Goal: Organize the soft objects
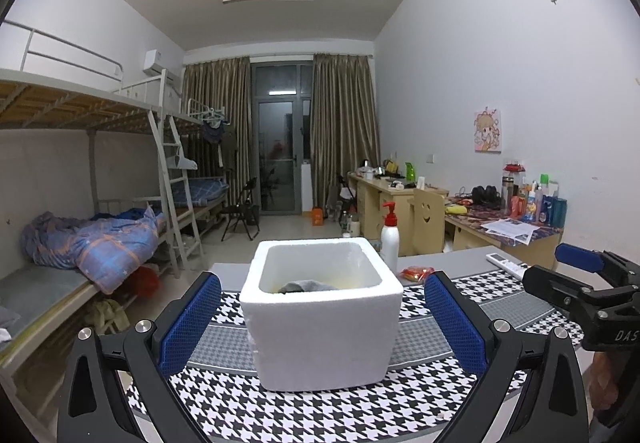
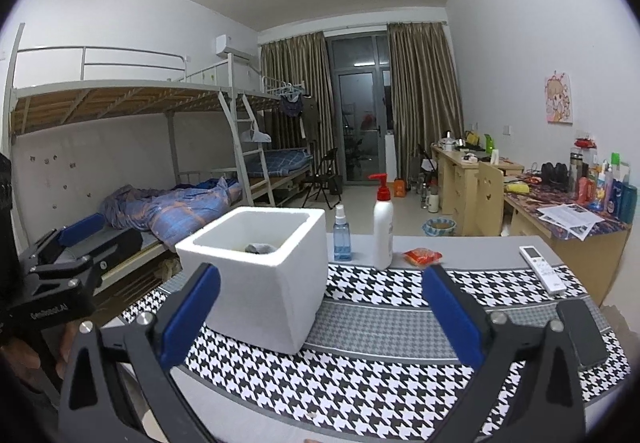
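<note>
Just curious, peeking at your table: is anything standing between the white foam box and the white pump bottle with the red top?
Yes: a small blue spray bottle stands between the white foam box and the white pump bottle, visible only in the right wrist view.

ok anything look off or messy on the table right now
Nothing spilled or damaged. The foam box sits upright on the mat with grey cloth inside. The one stray item is an orange packet lying loose beside the pump bottle.
</note>
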Demonstrator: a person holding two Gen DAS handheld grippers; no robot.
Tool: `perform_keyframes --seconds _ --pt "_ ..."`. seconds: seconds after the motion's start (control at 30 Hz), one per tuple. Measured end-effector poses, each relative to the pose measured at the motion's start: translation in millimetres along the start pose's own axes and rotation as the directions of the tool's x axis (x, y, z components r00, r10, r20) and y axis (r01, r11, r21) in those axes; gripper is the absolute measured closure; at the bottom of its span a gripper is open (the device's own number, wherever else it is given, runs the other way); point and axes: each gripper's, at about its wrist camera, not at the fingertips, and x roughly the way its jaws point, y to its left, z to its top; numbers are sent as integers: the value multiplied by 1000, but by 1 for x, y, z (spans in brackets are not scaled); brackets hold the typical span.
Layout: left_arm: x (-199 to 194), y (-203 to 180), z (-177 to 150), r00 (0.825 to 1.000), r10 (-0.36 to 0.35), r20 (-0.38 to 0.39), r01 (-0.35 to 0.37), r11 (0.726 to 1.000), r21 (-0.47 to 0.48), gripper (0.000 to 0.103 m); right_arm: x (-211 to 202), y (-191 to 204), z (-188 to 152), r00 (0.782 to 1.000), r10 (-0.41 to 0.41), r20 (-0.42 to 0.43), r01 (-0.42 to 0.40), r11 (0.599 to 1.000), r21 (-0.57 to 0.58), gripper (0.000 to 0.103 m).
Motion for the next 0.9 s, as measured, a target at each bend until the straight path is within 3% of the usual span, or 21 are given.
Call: perform_keyframes --seconds 0.9 --pt "-8 -6 -35 998 -47 -38 46 999 -17 1 -15 5 -34 999 -42 6 42 999 -14 1"
